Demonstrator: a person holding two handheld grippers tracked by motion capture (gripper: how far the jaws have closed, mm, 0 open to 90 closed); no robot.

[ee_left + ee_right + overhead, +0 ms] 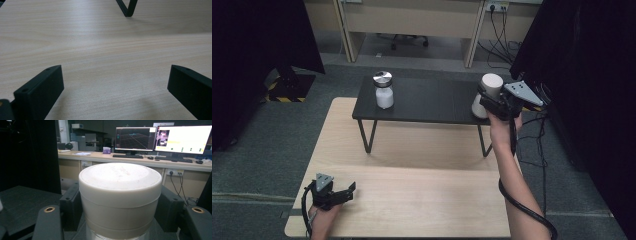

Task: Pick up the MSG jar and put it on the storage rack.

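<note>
I have the right tool [490, 104] clenched on the white jar [488, 93] at the dark shelf's [432, 102] end, left tool [343, 192] released; next I should lift it clear.

The black two-jaw right gripper [486, 102] is reaching out on an extended forearm with its jaws clamped tight, while the black two-jaw left gripper [343, 194] is lying low, jaws spread wide.

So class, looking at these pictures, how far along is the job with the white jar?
Done: the right gripper is shut on the white jar at the right end of the black shelf. In hand: moving that jar. Left: probably setting it down and releasing. The silver-lidded jar stands untouched, and the left gripper rests open on the wooden table.
</note>
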